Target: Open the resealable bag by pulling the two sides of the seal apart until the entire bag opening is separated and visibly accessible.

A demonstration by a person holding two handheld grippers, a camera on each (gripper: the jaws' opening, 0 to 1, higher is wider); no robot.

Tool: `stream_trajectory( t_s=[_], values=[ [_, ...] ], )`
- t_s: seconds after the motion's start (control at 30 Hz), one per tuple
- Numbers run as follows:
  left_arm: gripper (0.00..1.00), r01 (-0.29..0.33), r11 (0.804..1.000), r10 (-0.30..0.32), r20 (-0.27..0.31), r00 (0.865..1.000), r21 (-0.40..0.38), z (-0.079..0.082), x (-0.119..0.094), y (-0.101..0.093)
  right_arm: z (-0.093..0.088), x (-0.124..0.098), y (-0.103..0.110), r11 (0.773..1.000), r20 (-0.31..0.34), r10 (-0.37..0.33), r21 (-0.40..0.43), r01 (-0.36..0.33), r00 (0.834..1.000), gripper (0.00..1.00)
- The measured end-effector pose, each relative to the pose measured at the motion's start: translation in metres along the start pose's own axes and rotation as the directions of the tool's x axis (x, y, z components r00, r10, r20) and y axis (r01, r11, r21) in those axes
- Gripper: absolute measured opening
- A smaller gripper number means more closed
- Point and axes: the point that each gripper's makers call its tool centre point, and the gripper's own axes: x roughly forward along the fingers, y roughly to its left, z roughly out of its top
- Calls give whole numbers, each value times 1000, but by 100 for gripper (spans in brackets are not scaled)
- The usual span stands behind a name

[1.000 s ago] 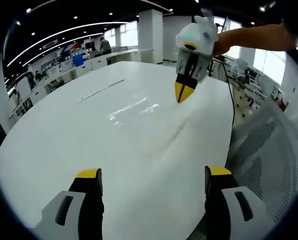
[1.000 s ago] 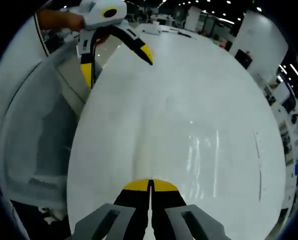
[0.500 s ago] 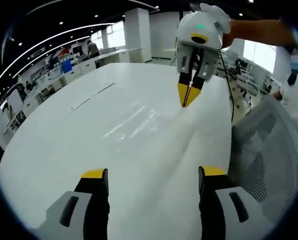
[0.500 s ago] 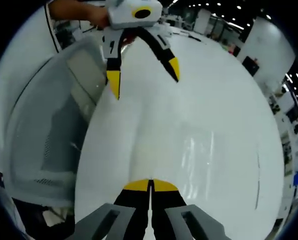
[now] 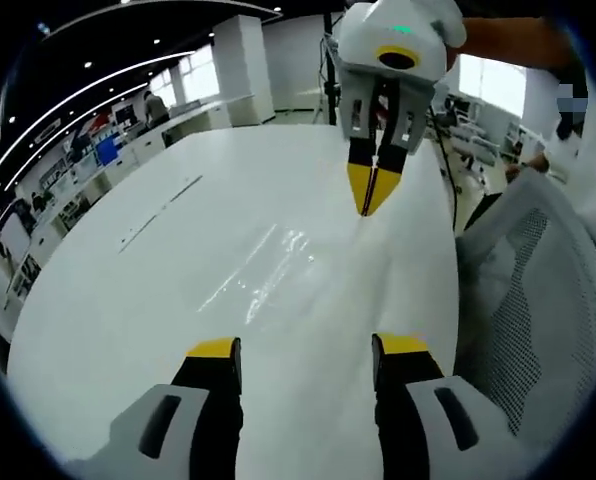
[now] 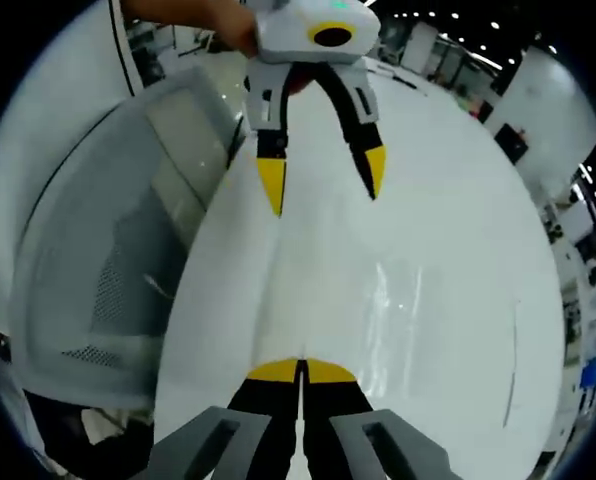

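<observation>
Closer together than a second ago, the two grippers now face each other across the glossy white round table (image 5: pixel 128 300), which serves as the landmark. In the left gripper view, the left gripper (image 5: pixel 306 352), white-bodied with black jaws tipped in yellow, hangs over the table's near edge with its jaws spread well apart and nothing between them. Beyond it, toward the table's far side, the right gripper (image 5: pixel 372 190) points down with its yellow tips pressed together on a raised fold of the clear resealable plastic bag (image 5: pixel 333 290), which lies nearly invisible on the tabletop and shows mainly by its glints and a faint crease. To the right of the table stands a grey mesh-backed chair (image 5: pixel 538 330). In the right gripper view, the same chair (image 6: pixel 98 270) sits left of the table (image 6: pixel 458 300), the bag's (image 6: pixel 298 290) crease runs from the pinched right gripper (image 6: pixel 300 366) up toward the spread left gripper (image 6: pixel 323 180).
</observation>
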Motion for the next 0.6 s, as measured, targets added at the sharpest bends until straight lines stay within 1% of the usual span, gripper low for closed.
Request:
stream_trajectory(
  t_s=[0.1, 0.17, 0.27, 0.33, 0.47, 0.6],
  values=[
    [36, 12, 1000, -12, -9, 1000, 19, 0, 1, -2, 0, 0, 0, 1000, -4, 0, -8, 0, 1000, 0],
    [29, 27, 999, -25, -27, 999, 46, 0, 0, -3, -1, 0, 0, 1000, -11, 1, -14, -1, 1000, 0],
    [19, 33, 997, -31, -27, 999, 68, 2, 0, -3, -2, 0, 0, 1000, -15, 1, -19, -1, 1000, 0],
    [16, 40, 996, -38, -34, 999, 84, 3, 0, -3, -1, -1, 0, 1000, -17, 0, -23, -1, 1000, 0],
    [6, 48, 993, -44, -47, 998, 108, 3, -1, -3, -2, -1, 0, 1000, -24, 1, -30, -1, 1000, 0],
    [2, 54, 991, -48, -57, 997, 123, 3, -1, -2, -1, -1, 1, 1000, -24, 2, -31, -3, 1000, 0]
  ],
)
